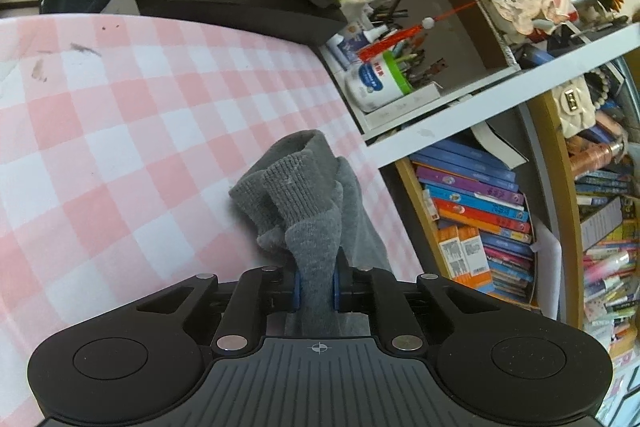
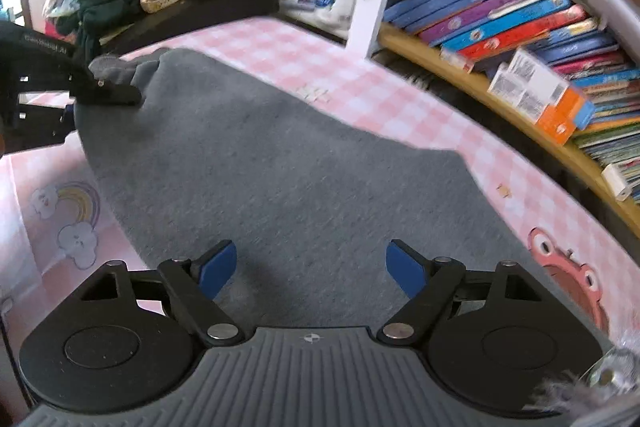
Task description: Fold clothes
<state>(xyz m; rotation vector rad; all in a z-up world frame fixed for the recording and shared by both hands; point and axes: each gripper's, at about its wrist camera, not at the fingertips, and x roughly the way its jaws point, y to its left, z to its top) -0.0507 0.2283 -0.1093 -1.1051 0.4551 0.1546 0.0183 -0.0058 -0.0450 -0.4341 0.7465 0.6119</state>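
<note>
Still-free grey garment (image 2: 288, 167) under right gripper (image 2: 312, 269)

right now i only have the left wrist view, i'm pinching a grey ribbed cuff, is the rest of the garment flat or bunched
Observer: From the right wrist view, the grey garment lies spread mostly flat over the pink checked cloth.
Operator: where's the right gripper
Observer: The right gripper is above the near part of the garment, jaws wide open and holding nothing.
Operator: can you see my gripper from there
Observer: Yes, the left gripper is at the garment's far left end, with the ribbed cuff bunched at its jaws.
</note>
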